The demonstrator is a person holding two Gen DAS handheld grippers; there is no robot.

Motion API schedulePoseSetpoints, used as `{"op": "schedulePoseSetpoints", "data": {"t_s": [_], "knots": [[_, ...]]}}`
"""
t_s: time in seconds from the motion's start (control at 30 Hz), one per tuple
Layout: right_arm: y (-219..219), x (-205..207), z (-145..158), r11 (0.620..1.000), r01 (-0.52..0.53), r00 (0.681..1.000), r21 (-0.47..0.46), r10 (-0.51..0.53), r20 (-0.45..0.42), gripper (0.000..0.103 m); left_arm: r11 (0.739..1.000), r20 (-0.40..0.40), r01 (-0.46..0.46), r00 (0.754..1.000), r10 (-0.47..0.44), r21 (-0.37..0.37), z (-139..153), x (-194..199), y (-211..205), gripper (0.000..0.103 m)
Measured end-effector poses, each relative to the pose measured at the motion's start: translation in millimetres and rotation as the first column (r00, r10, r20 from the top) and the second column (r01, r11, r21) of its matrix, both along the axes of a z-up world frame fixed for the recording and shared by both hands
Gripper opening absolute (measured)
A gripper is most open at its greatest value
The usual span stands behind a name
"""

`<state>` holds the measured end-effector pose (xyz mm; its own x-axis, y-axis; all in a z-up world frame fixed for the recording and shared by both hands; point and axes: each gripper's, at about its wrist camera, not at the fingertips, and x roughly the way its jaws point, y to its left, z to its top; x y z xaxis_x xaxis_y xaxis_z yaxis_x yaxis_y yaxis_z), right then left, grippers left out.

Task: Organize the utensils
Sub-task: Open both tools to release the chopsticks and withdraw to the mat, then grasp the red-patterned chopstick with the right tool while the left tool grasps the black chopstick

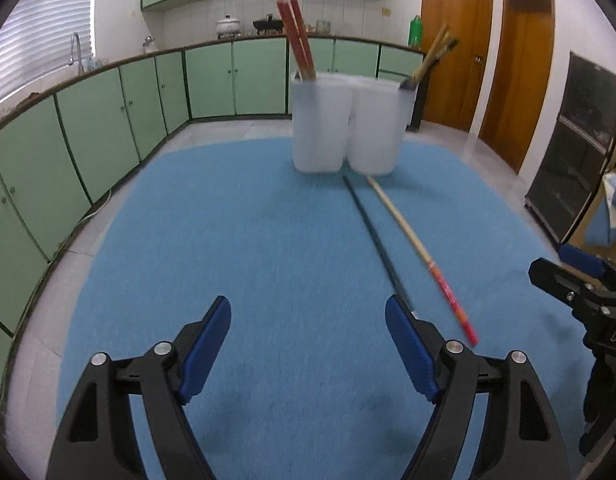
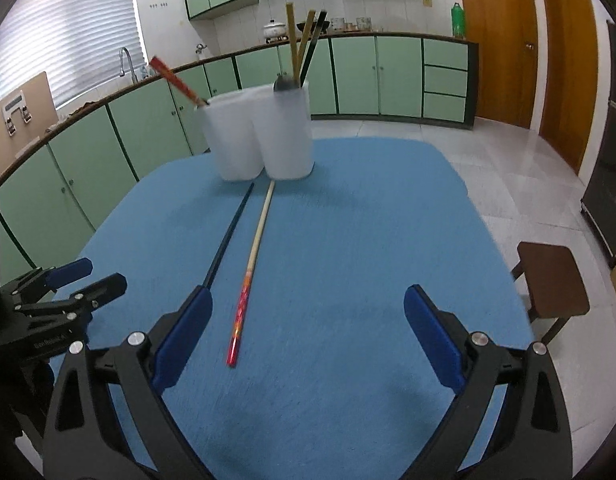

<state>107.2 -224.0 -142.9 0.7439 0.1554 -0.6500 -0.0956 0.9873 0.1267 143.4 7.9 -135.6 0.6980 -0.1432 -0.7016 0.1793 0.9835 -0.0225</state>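
Note:
Two white tubs stand side by side at the far end of the blue mat (image 1: 235,240). The left tub (image 1: 320,124) holds red chopsticks (image 1: 297,38); the right tub (image 1: 378,128) holds tan and dark chopsticks (image 1: 432,54). On the mat lie a black chopstick (image 2: 227,236) and a wooden chopstick with a red end (image 2: 253,264), both running toward the tubs. My left gripper (image 1: 308,344) is open and empty, with the black chopstick (image 1: 374,236) running behind its right finger. My right gripper (image 2: 308,332) is open and empty, to the right of both loose chopsticks.
Green cabinets and a counter (image 1: 147,92) curve behind the table. A brown stool (image 2: 552,280) stands off the table's right edge. Wooden doors (image 2: 496,36) and a dark cabinet (image 1: 580,144) are at the right. Tiled floor surrounds the table.

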Motion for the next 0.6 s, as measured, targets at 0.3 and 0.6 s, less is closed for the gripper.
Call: {"op": "schedulePoseSetpoints", "data": {"t_s": [0.3,0.6], "knots": [[24.8,-1.8,-24.2,0.998,-0.055,0.996,-0.021,0.054,-0.065,0.086,1.000,-0.043,-0.014,0.999,0.015,0.024,-17.4,-7.3,10.8,0.078],[37.0,1.6,-33.1,0.994,-0.102,0.987,-0.038,0.096,-0.131,0.059,0.999,-0.072,-0.031,0.997,0.032,0.020,-25.8,-9.2,16.9,0.078]]}}
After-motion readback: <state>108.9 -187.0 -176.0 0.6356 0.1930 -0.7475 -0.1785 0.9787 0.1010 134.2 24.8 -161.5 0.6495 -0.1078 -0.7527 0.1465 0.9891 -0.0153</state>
